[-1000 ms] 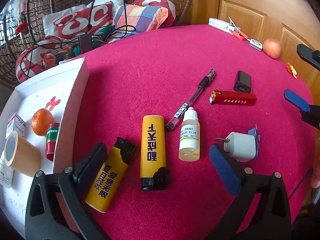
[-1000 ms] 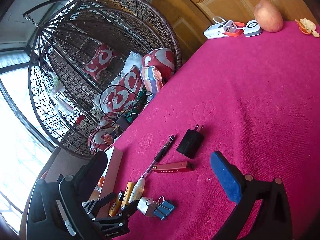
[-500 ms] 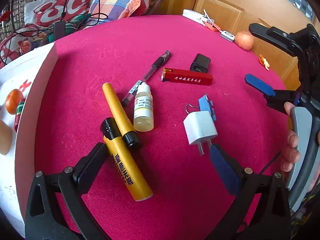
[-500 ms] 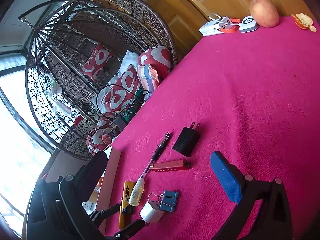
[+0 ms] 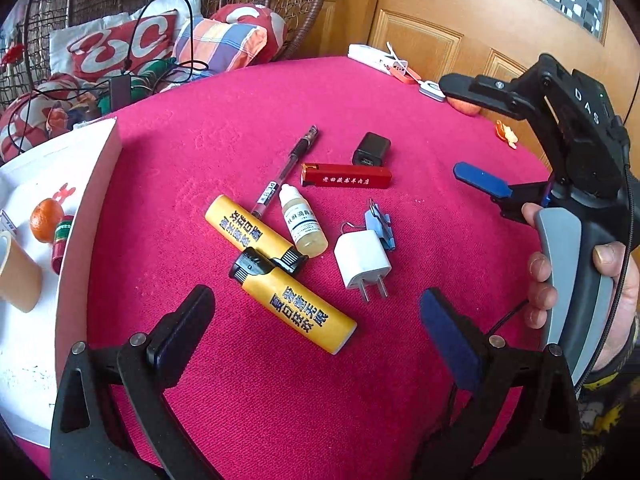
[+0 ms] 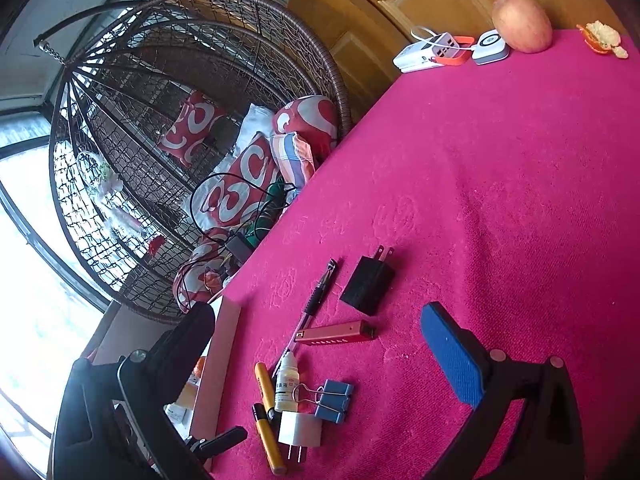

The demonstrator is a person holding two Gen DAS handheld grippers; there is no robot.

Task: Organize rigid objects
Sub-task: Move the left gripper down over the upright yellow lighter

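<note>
The left gripper hangs spread wide and empty over the magenta tablecloth, and the right gripper is likewise parted with nothing between its fingers; in the left view a hand holds it off to the right.

Nearest the left gripper, right between its fingertips, lies a yellow lighter, its long axis slanting from near right to far left with the black cap at the far end. That cap touches the cap of a second yellow lighter, which runs on up and left. Just right of them a white plug adapter lies with its prongs pointing back toward the gripper, a blue binder clip touching its far side. A small dropper bottle lies between the second lighter and the adapter, nozzle pointing away. Beyond it a black pen slants up and right, and a red lighter lies crosswise, with a black charger just behind.

To the left a white box stands along the cluster, its wall close to the second lighter; an orange and a roll of tape lie inside.

Far off, near the table's back edge, sit an apple and a white power strip. Open cloth stretches to the right and beyond the charger.
</note>
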